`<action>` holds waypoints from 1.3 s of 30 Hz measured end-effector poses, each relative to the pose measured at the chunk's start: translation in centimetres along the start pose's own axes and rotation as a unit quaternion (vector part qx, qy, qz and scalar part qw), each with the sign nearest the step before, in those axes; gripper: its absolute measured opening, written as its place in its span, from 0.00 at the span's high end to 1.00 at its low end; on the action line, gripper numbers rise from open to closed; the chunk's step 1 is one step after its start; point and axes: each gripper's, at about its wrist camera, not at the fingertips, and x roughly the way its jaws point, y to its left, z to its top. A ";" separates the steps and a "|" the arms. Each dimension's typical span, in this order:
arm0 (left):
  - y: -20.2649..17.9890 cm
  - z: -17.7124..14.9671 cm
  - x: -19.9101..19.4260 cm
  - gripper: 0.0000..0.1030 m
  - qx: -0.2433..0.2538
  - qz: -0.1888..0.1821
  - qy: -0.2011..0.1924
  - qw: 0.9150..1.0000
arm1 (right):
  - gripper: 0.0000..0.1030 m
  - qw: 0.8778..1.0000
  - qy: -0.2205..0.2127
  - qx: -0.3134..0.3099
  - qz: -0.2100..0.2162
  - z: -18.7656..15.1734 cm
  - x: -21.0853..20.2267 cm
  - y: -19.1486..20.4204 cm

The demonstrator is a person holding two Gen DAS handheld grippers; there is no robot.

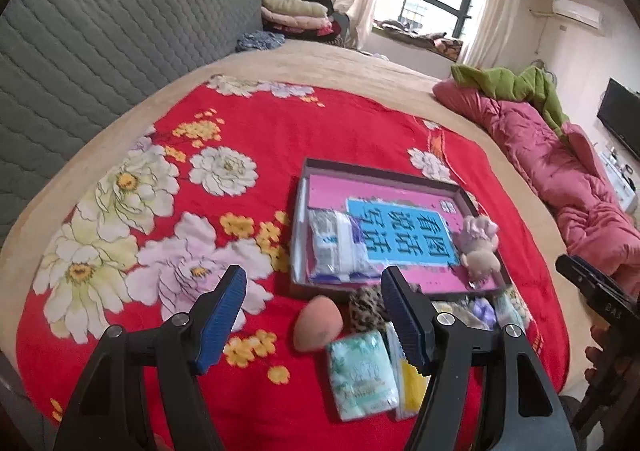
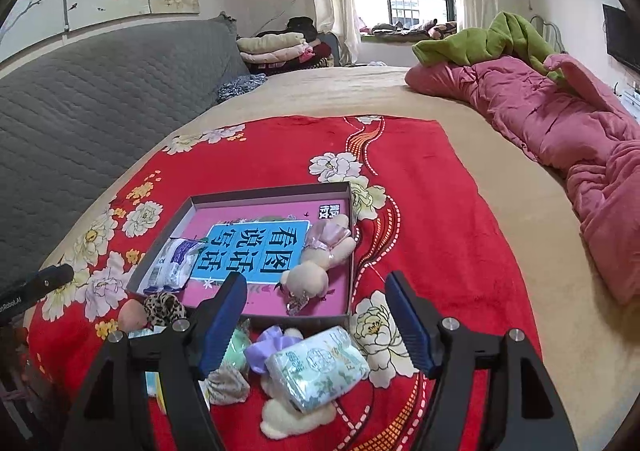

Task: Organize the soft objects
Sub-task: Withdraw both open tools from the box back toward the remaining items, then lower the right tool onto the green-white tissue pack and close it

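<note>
A shallow box [image 1: 304, 171] lies on the red floral blanket [image 1: 248, 123]. Inside it are a pink book, a white tissue packet [image 1: 338, 247] and a small plush toy [image 1: 480, 247]. In front of the box lie a peach sponge [image 1: 318, 323], a leopard scrunchie [image 1: 366, 307] and a green tissue pack [image 1: 362, 379]. My left gripper [image 1: 313, 273] hovers open above these with nothing between its pads. My right gripper [image 2: 316, 278] is open and empty over the box's [image 2: 272, 191] near edge, above a printed tissue pack [image 2: 320, 367], a purple scrunchie [image 2: 268, 343] and a cream plush [image 2: 288, 415].
A crumpled pink quilt [image 2: 560, 139] with a green blanket [image 2: 500, 39] runs along the bed's right side. A grey quilted headboard [image 1: 100, 31] rises on the left. Folded clothes [image 1: 296, 15] are stacked at the far end near the window.
</note>
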 end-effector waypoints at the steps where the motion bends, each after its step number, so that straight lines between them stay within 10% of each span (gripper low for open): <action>1: -0.1 -0.2 0.1 0.31 -0.003 -0.007 0.005 1.000 | 0.31 1.000 0.000 0.001 0.001 -0.1 -0.1 -0.1; 39: -3.1 -7.8 6.3 0.31 0.000 -0.015 0.133 0.991 | 0.31 0.998 0.064 -0.017 0.014 -6.7 1.4 0.7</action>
